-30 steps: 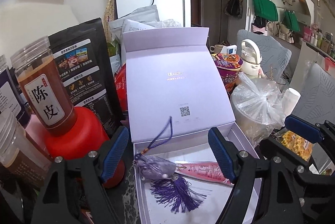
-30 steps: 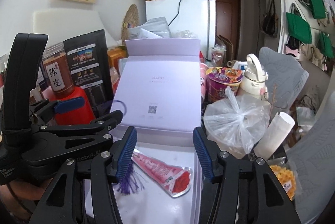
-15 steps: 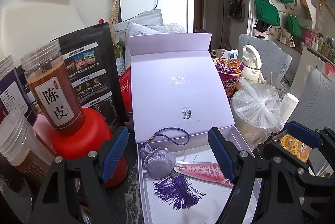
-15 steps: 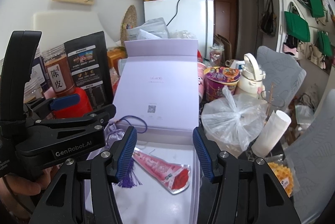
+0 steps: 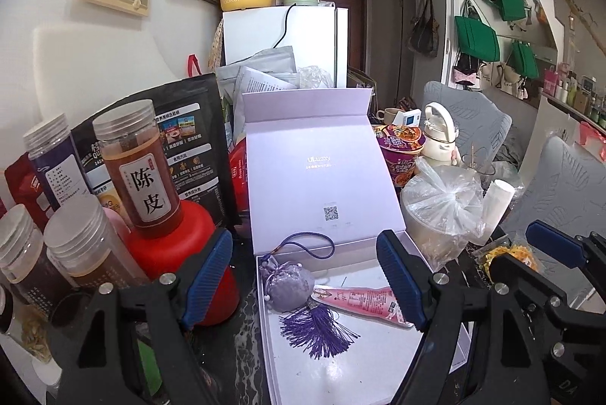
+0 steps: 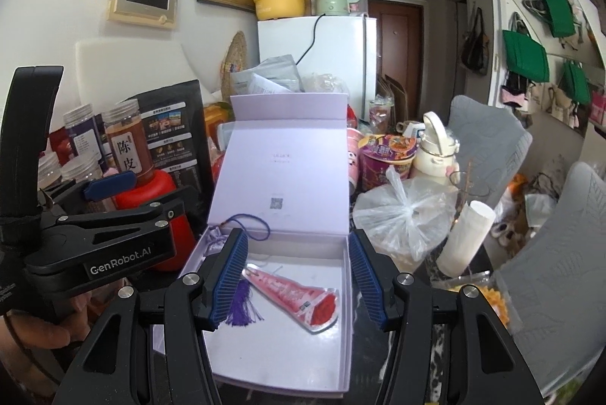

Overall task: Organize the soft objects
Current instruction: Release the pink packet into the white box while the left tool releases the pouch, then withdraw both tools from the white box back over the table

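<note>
Both hand-held grippers gape empty over the lavender box.
We see left hand-held gripper and right hand-held gripper above box; purple sachet and pink pouch lie inside.

You have a pale lilac box holding a grey-lilac sachet with a deep purple tassel and a pink packet tipped red. Your gripper pads are blue; beside stands a red bottle.
</note>
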### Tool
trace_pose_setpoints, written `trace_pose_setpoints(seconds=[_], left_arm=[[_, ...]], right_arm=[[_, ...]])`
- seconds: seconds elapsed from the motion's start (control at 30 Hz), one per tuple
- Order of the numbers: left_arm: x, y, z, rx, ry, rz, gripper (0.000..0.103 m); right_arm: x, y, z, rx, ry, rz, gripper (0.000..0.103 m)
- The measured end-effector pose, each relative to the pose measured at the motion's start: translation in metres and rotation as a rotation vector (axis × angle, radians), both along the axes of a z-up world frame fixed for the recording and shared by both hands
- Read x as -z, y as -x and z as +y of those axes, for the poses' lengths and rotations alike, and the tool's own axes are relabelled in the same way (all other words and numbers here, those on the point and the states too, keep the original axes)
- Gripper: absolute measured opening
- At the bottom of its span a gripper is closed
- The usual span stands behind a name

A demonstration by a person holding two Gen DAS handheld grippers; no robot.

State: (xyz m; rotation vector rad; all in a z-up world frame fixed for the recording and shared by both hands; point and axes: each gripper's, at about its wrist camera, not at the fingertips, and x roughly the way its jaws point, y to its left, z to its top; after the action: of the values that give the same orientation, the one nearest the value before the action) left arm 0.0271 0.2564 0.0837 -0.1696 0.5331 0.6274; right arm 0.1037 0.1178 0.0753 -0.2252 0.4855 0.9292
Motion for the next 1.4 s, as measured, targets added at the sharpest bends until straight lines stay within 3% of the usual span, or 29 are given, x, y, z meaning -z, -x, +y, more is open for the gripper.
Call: trace_pose_setpoints(seconds=[0.33, 0.53, 0.67, 0.73, 0.77, 0.87, 1.1, 1.4], left_arm=[[-0.017, 0.033, -0.033, 0.010, -0.054, -0.031, 0.079], [-0.017, 0.050, -0.051, 0.029, -0.044, -0.043, 0.079], [-0.013, 0.058, -0.064, 0.060, -0.039, -0.041, 0.080], [-0.010, 0.061, -0.071, 0.070, -0.039, -0.035, 0.091], [-0.009, 0.062, -0.073, 0.068, -0.039, -0.032, 0.103], [-0.008, 0.070, -0.079, 0.070, -0.042, -0.045, 0.103], [-0.001, 0.077, -0.090, 0.107, -0.023, -0.029, 0.103], [0.016, 0.076, -0.112, 0.202, -0.004, -0.005, 0.103]], right_arm=[[-0.016, 0.035, -0.036, 0.014, -0.032, -0.030, 0.057], [-0.015, 0.051, -0.058, 0.030, -0.039, -0.026, 0.059], [-0.011, 0.060, -0.072, 0.047, -0.040, -0.024, 0.066], [-0.009, 0.064, -0.079, 0.060, -0.040, -0.022, 0.068], [-0.008, 0.067, -0.083, 0.074, -0.035, -0.022, 0.073], [-0.008, 0.074, -0.094, 0.099, -0.040, -0.033, 0.090], [-0.003, 0.084, -0.120, 0.169, -0.031, -0.028, 0.098], [0.010, 0.089, -0.157, 0.281, -0.037, 0.008, 0.100]])
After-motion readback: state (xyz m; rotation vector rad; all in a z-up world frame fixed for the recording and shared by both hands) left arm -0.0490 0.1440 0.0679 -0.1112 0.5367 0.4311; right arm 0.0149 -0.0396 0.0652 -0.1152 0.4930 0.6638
